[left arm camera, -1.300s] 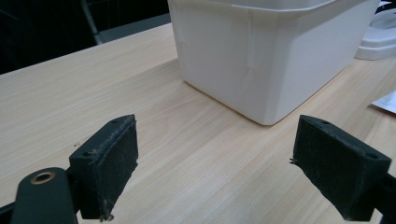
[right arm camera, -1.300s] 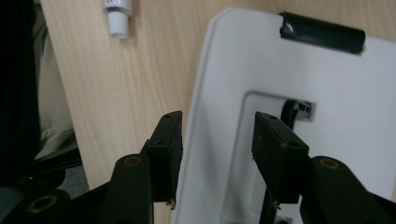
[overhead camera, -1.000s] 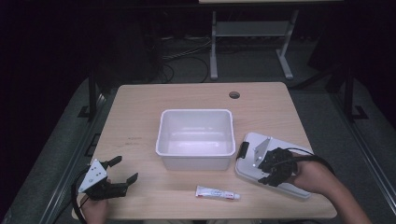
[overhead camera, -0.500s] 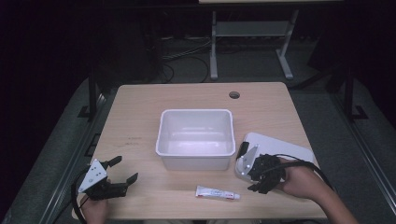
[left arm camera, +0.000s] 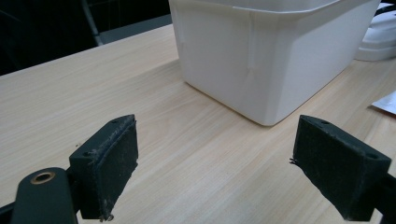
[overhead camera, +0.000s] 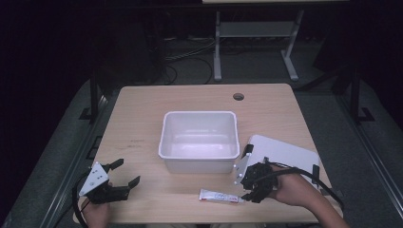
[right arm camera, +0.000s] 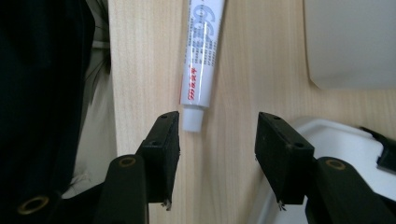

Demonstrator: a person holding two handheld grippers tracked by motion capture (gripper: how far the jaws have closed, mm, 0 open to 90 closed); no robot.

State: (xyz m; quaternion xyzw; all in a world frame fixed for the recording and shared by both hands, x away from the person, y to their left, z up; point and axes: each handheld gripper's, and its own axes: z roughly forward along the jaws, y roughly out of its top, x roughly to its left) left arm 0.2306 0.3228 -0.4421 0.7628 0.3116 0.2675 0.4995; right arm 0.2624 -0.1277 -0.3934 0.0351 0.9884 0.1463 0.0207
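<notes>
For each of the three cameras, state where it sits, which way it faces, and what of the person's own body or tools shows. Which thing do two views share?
High view: above the table, looking forward and down; forearms, left gripper, right gripper.
Left gripper view: rides the left gripper, facing the white bin; own open jaws.
Right gripper view: rides the right gripper, facing the tube; own open jaws.
Shared: high and right views show the tube.

Worktop point(overhead camera: 142, 118): pale wood-grain laminate, matt, smooth. Bin point(overhead camera: 200, 140): white plastic, slight sheen. Tube point(right arm camera: 201, 56): glossy white plastic, printed. Right hand-held gripper point(right arm camera: 217, 140): 2 matt black jaws, rough pads.
</notes>
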